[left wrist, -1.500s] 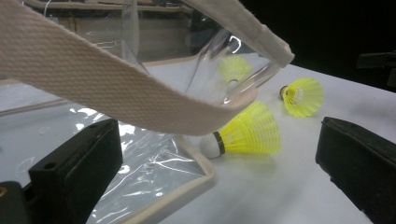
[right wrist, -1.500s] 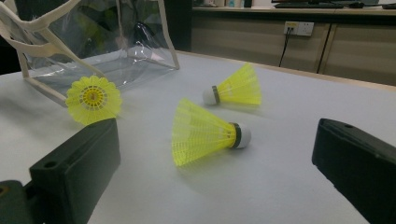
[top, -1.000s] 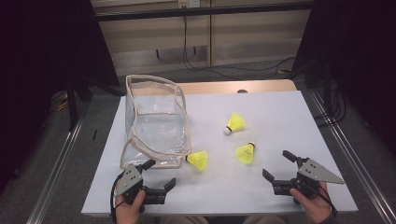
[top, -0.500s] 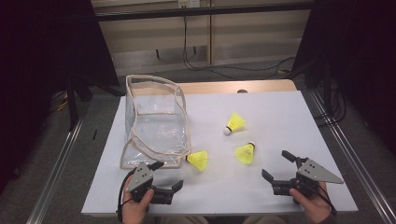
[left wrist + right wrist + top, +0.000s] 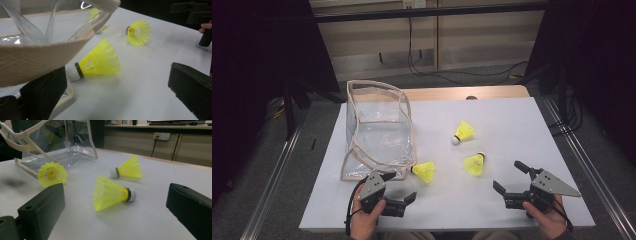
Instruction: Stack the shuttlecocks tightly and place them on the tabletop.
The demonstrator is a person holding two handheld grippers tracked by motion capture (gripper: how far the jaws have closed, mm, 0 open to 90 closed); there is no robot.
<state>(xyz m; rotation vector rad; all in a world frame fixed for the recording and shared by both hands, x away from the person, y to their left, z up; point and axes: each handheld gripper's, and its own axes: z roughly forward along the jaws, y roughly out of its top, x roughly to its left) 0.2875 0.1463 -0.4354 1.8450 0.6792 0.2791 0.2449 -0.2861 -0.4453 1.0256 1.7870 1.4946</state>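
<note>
Three yellow shuttlecocks lie on the white table. One (image 5: 424, 171) (image 5: 98, 61) rests against the front corner of a clear bag with beige trim (image 5: 377, 130) (image 5: 37, 55). My left gripper (image 5: 401, 187) (image 5: 117, 83) stands open just in front of it, one jaw under the bag's trim. A second shuttlecock (image 5: 474, 164) (image 5: 112, 192) lies on its side a little ahead of my open right gripper (image 5: 508, 176) (image 5: 113, 216). The third (image 5: 463, 132) (image 5: 127, 170) lies farther back. Neither gripper holds anything.
The bag stands open at the table's left half, its mouth upward. A wooden table edge (image 5: 452, 93) runs along the back. Metal rails (image 5: 582, 160) flank the table. Bare white surface lies to the right and rear of the shuttlecocks.
My left gripper has slid right and a little forward, closer to the shuttlecock by the bag. The right gripper and the shuttlecocks have stayed put.
</note>
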